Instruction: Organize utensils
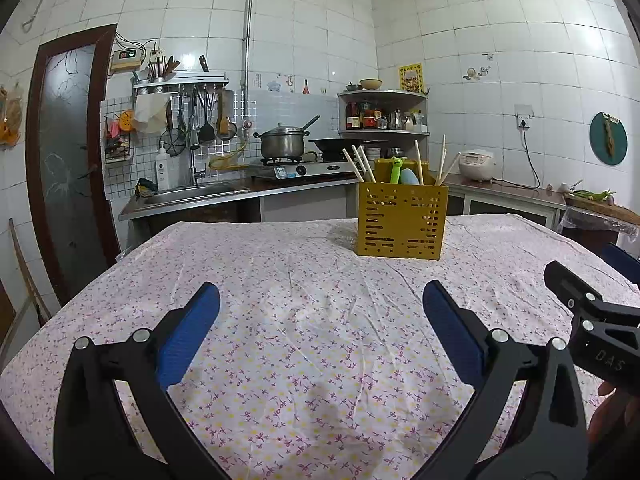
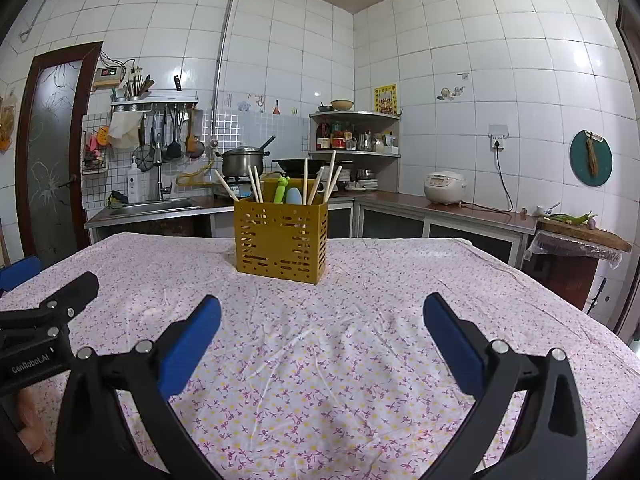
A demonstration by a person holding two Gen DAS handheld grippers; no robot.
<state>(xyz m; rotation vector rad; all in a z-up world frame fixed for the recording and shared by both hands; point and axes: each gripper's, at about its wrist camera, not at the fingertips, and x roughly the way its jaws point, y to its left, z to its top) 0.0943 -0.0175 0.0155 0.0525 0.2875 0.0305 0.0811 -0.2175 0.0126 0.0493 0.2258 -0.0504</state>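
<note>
A: Nearest, what do you see?

B: The left tool, released: two black plastic arms with blue ribbed pads spread wide, nothing between them. The right tool is the same, spread wide and empty. Both hang above the tabletop, which wears a thin, creased cloth with small pink and yellow flowers.

A: And farther off?

B: A mustard-yellow caddy, a square plastic box with slotted sides, stands upright on the far middle of the cloth. In it lean pale wooden chopsticks, a green handle with a cartoon face and a light-blue rounded piece.

A: Do the views differ?

B: The left view catches the other tool's black body at its right edge, with a hand beneath; the right view shows its neighbour at the left edge, bearing white lettering. In the left view the caddy sits right of centre; in the right view, left of centre.

A: Beyond?

B: A steel pot on a stove, a white rice cooker, glossy white wall tiles.
</note>
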